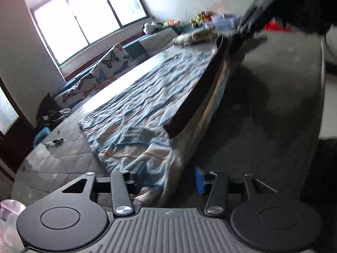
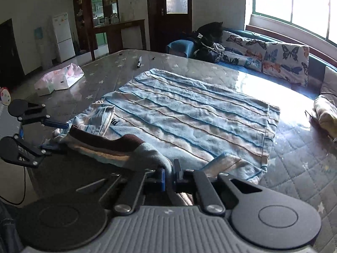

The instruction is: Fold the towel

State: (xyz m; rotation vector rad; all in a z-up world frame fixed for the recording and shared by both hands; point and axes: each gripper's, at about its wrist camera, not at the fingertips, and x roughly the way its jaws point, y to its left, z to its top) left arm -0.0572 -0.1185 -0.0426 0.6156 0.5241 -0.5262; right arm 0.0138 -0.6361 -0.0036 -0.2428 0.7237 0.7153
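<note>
A blue and beige striped towel with a dark brown band along its near edge lies spread on a grey quilted mattress. My right gripper is shut on the near edge and holds it a little above the mattress. In the left wrist view the right gripper shows blurred at the far end of the raised brown band. My left gripper has its fingers wide apart, with a bunched towel corner lying between them. The right wrist view shows the left gripper at the towel's left corner.
A pink and white plastic bag and a pen lie on the mattress beyond the towel. Butterfly cushions and a black bag line the window side. A folded cloth sits at the right. The mattress edge drops off at the left.
</note>
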